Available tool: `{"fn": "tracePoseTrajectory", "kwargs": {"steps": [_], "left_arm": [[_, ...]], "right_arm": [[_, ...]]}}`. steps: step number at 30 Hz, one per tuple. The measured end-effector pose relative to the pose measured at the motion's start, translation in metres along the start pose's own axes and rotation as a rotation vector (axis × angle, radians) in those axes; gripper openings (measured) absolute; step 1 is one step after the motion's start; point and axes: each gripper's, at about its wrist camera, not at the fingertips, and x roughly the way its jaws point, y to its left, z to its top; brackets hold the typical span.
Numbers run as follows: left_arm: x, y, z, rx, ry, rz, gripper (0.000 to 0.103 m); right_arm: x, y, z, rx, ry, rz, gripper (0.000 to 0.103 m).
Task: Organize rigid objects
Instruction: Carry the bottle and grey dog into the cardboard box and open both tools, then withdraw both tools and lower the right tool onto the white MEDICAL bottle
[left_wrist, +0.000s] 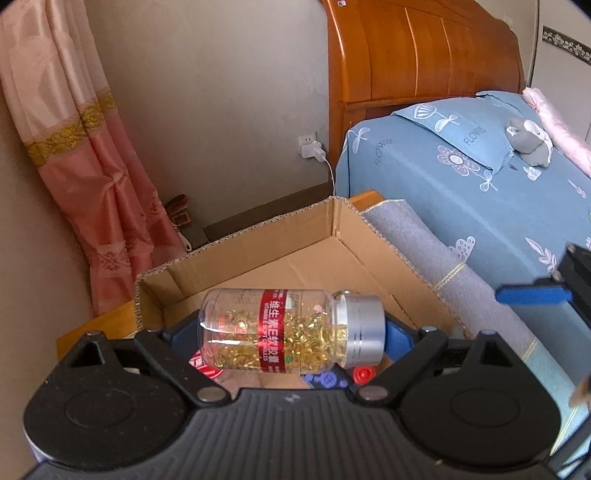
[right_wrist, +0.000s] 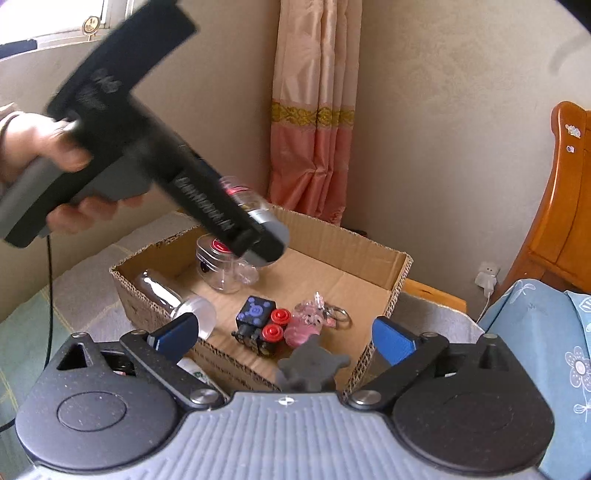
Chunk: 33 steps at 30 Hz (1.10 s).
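My left gripper (left_wrist: 291, 334) is shut on a clear bottle of golden capsules (left_wrist: 273, 328) with a red label and silver cap, held sideways above the open cardboard box (left_wrist: 258, 236). In the right wrist view a hand carries that gripper (right_wrist: 258, 236) and the bottle (right_wrist: 247, 203) over the box (right_wrist: 369, 245). My right gripper (right_wrist: 284, 332) stands open at the box's near wall. A grey knobby piece (right_wrist: 310, 367) sits low between its blue fingers (right_wrist: 391, 336), touching neither pad. Inside lie a clear jar (right_wrist: 221, 269), a clear tube (right_wrist: 162, 291), a black cube toy (right_wrist: 255, 315) and a pink keychain (right_wrist: 310, 323).
The box rests on a grey mat (left_wrist: 424, 240) beside a bed with a blue flowered sheet (left_wrist: 461, 184) and a wooden headboard (left_wrist: 406, 55). A pink curtain (right_wrist: 314, 129) hangs behind. A charger sits in the wall socket (left_wrist: 310, 147). My right gripper's blue finger (left_wrist: 532, 295) shows at the right edge.
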Motion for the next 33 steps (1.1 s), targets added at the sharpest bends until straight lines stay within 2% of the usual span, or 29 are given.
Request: {"fn": "tracePoseTrajectory", "kwargs": {"steps": [9,14,26,33], "left_arm": [[0.018,0.002,0.022,-0.03,-0.031,0.016,0.096],[0.006,0.004,0.019,-0.032,-0.047,0.007,0.099],[-0.05,-0.002,-0.015,-0.033,-0.053,0.023,0.101],[-0.082,-0.005,-0.055,-0.063,-0.08,0.088,0.102]], "right_arm": [[-0.002,-0.003,-0.002,-0.004,0.017,-0.012,0.103],[-0.005,-0.002,-0.005,0.004,0.021,-0.014,0.103],[-0.029,0.023,-0.006,0.0,0.024,-0.025,0.103],[-0.045,0.035,-0.016,0.04,0.035,-0.045,0.103]]}}
